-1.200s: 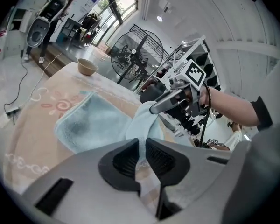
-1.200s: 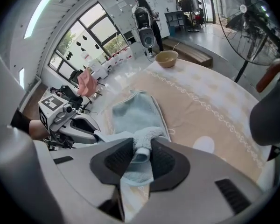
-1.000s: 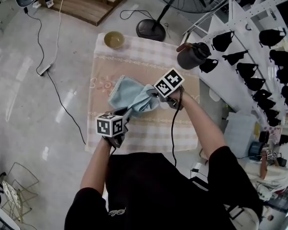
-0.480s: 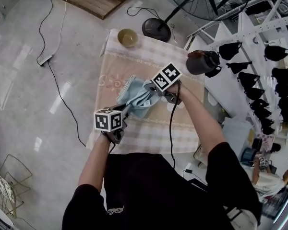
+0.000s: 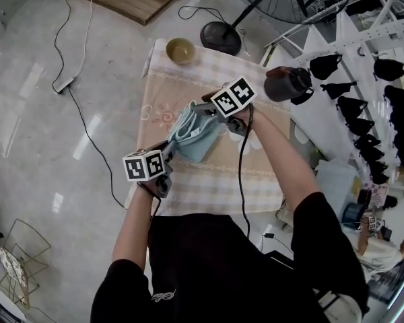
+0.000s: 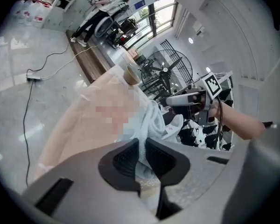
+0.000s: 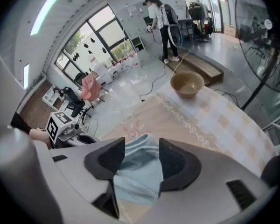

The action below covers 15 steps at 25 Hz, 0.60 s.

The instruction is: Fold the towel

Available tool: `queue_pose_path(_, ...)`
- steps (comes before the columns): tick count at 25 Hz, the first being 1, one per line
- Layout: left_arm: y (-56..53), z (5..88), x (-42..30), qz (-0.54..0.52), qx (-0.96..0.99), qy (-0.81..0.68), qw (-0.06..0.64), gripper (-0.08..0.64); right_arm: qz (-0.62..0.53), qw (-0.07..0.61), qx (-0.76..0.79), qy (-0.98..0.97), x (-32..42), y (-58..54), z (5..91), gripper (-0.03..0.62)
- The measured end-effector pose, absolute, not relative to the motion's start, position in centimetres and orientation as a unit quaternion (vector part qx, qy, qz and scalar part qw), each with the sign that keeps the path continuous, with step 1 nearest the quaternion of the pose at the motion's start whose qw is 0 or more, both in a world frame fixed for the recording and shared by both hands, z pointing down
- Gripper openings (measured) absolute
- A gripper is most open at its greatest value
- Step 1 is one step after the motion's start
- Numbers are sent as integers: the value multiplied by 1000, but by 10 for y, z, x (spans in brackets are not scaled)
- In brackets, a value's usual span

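A light blue towel [image 5: 192, 136] lies bunched on the checked tablecloth [image 5: 202, 184]. My left gripper [image 5: 167, 156] is at the towel's near left corner, shut on its edge; in the left gripper view the cloth [image 6: 151, 122] runs out from between the closed pads. My right gripper [image 5: 206, 110] hangs over the towel's far edge. Its jaws are opening, and in the right gripper view the towel [image 7: 139, 171] lies between and below the pads [image 7: 113, 160] without being pinched. The right gripper [image 6: 189, 98] also shows in the left gripper view.
A brown bowl [image 5: 180, 50] stands at the table's far left corner. A dark jug [image 5: 287, 83] sits at the far right edge. A fan base [image 5: 220, 38] and a rack of black items [image 5: 363, 93] stand beyond. A cable [image 5: 87, 133] runs over the floor at left.
Both grippers shifted left and the right one moved farther up the table, carrying the towel with them. The right gripper's jaws have opened off the towel; the left stays shut on it.
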<state>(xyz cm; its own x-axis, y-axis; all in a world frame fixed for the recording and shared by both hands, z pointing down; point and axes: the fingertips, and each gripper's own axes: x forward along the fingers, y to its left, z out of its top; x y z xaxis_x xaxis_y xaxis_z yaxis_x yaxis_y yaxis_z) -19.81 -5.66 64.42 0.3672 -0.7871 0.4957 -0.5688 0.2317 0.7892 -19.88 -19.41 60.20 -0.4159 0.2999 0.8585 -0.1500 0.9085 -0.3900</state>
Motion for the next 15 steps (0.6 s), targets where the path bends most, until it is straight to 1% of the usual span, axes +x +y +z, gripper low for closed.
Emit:
queue_pose_path(3, -50, 649, -212, -103, 591, -577, 555, 49, 208, 490, -25, -846, -205, -202, 583, 227)
queue_pose_path(4, -48, 650, -216, -97, 588, -586, 549, 75, 209, 481, -21, -851, -204, -203, 579, 227)
queue_pose_path(6, -45, 648, -223, -79, 589, -605, 530, 220, 208, 468, -8, -859, -195, -202, 575, 227)
queue_pose_path(7, -45, 646, -227, -73, 591, -612, 520, 233, 204, 465, 1, -861, -190, -202, 575, 227)
queue_pose_path(11, -45, 626, -232, -63, 616, -619, 484, 235, 166, 453, 50, -875, -161, -196, 576, 227)
queue_pose_path(15, -50, 606, -214, -12, 653, -611, 447, 233, 137, 442, 77, -883, -129, -174, 581, 216)
